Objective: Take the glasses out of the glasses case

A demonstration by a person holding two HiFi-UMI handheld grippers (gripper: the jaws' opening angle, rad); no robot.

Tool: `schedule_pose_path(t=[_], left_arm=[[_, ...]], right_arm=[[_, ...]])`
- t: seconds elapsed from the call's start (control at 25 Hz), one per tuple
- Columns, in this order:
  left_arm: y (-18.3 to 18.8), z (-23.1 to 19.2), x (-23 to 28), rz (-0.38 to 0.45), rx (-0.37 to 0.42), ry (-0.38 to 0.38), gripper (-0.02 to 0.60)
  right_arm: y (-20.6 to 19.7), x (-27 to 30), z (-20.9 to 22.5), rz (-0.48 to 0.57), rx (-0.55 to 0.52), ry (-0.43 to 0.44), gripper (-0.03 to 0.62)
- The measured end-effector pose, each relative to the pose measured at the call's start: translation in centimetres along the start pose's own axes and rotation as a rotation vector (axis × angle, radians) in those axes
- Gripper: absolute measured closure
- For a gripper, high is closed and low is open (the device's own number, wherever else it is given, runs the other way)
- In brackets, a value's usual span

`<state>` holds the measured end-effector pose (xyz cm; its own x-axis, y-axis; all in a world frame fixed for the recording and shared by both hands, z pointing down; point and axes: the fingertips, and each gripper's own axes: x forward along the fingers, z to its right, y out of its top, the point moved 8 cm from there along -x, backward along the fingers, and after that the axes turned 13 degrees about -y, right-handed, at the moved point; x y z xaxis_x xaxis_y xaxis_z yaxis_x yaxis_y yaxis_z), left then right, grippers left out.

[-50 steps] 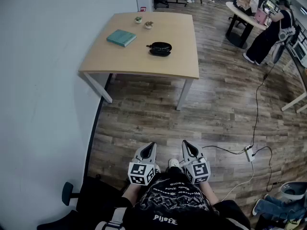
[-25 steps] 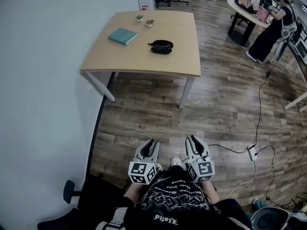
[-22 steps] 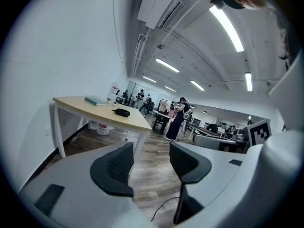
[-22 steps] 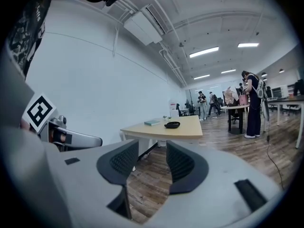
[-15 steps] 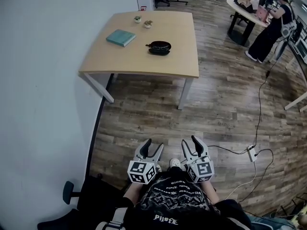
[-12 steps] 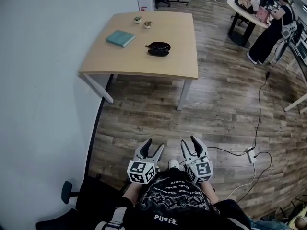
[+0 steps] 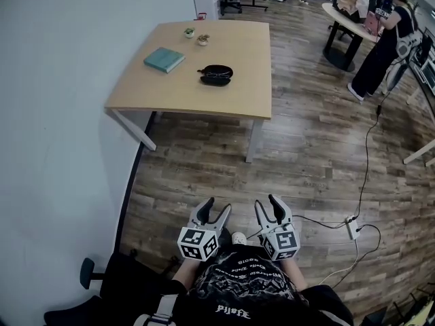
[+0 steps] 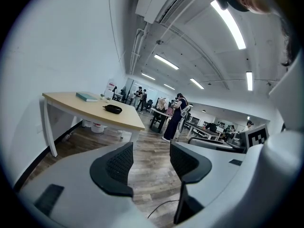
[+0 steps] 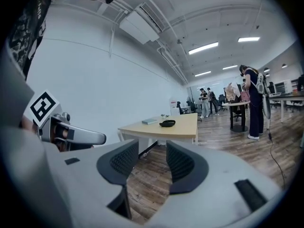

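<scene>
Holding both grippers low in front of my body, I have nothing in either of them. The left gripper (image 7: 217, 207) has its jaws spread wide. They have just been opening, and between them I see only the floor (image 7: 306, 148). The right gripper (image 7: 267, 204) is the same: its jaws have just been opening too, they stand wide apart, and nothing is between the pads. The two grippers are side by side, near each other but not touching, and both point toward the far bench (image 7: 204, 100).

The black glasses case (image 7: 216, 75) lies on this bench, about in the middle of the top and a little to the right, well apart from both grippers. From here I cannot tell if it is closed, and I cannot make out the glasses. To the left of the case, a little farther, lies a teal book (image 7: 164, 60). Near the far edge stand two small pots (image 7: 189, 32), close together.

The floor is of wooden planks. A white wall (image 7: 54, 114) is on the left, and the bench stands against it. At the far right a person in dark clothes (image 7: 380, 53) stands beside a round table (image 7: 340, 15). A thin cable (image 7: 367, 148) runs over the floor to a power strip (image 7: 351, 228) at the near right.
</scene>
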<state>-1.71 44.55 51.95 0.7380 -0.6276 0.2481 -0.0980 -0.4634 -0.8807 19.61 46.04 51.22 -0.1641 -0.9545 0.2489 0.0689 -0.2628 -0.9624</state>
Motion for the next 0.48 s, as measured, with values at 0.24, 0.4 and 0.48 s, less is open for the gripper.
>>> schedule_pose_path(t=[0.24, 0.4, 0.48], left_arm=[[0.1, -0.4, 2.3, -0.013, -0.008, -0.018, 0.334], [1.4, -2.4, 3.6, 0.001, 0.006, -0.019, 0.334], [2.1, -3.9, 4.2, 0.012, 0.009, -0.009, 0.334]], right_arm=[[-0.6, 1.2, 2.1, -0.031, 0.017, -0.027, 0.399], [0.1, 3.7, 2.1, -0.028, 0.009, -0.039, 0.399], [0.4, 5.3, 1.8, -0.029, 0.008, -0.042, 0.399]])
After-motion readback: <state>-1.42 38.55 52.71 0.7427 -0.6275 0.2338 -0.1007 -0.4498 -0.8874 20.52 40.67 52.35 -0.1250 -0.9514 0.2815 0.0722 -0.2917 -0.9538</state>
